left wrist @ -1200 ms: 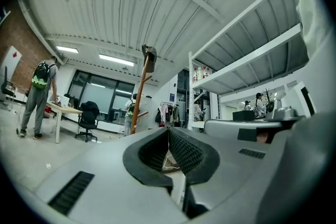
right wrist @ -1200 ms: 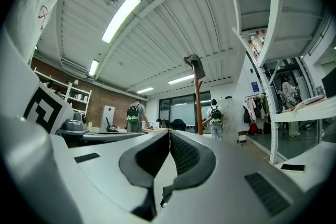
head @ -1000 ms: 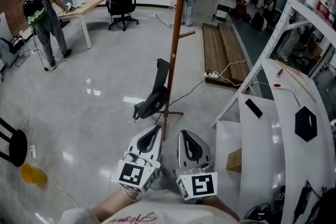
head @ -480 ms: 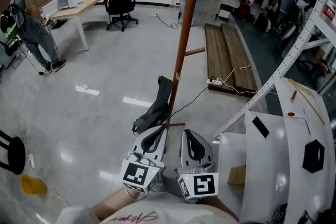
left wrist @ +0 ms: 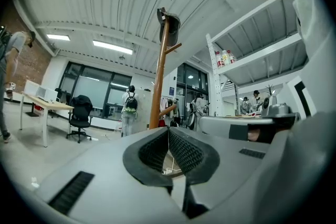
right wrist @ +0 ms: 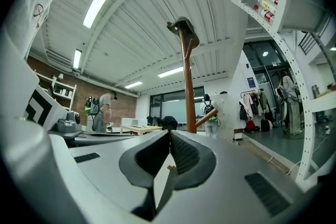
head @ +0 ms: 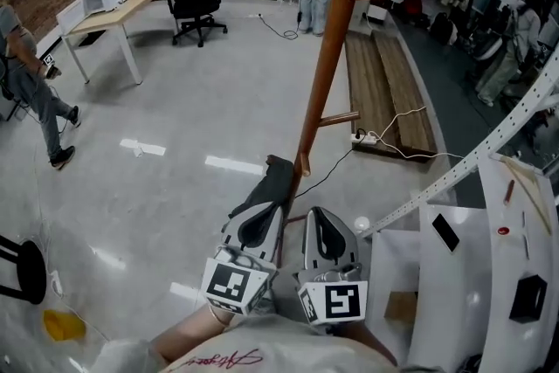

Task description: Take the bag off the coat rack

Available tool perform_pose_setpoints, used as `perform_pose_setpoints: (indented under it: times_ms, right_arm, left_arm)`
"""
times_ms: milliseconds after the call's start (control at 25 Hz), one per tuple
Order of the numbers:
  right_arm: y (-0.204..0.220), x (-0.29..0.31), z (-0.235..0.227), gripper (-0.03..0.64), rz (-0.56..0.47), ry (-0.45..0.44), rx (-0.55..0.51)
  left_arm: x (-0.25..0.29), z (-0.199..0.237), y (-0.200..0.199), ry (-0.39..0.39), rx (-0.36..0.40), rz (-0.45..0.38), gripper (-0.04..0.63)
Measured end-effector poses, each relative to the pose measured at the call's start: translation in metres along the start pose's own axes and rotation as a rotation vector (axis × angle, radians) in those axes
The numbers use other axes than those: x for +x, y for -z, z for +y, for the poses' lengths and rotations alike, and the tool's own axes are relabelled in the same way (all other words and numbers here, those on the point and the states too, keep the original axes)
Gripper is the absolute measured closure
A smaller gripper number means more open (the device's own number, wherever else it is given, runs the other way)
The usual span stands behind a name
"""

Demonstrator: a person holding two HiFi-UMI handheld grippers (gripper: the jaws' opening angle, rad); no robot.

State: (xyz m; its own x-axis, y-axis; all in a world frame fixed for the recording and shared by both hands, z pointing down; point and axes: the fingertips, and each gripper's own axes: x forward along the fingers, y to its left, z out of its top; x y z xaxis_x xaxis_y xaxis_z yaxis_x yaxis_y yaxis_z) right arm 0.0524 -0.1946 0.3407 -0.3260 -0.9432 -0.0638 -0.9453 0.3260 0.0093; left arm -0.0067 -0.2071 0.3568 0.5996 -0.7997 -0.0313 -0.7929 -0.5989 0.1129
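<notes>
The grey floor carries a tall wooden coat rack. A dark bag hangs low on the rack, against its pole, under a short peg. Just in front of the bag, side by side, the left hand-held gripper and the right hand-held gripper are both clenched on nothing.

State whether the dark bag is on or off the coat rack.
On: the dark bag hangs from a low peg on the coat rack pole.
</notes>
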Motion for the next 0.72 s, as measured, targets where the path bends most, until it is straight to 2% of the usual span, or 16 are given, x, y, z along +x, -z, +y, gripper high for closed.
perform_pose_setpoints:
  times_ms: [280,480,720]
  right_arm:
    - [0.004,0.028,-0.003,0.597,0.016,0.002,0.004]
    - [0.007,0.037,-0.01,0.597,0.027,0.0,0.001]
    - [0.002,0.044,-0.015,0.597,0.029,-0.019,-0.005]
  left_arm:
    - [0.021,0.018,-0.003,0.007,0.007,-0.021,0.577]
    - [0.03,0.023,-0.001,-0.003,-0.027,0.002,0.577]
    - [0.035,0.025,-0.003,-0.024,-0.022,0.011,0.577]
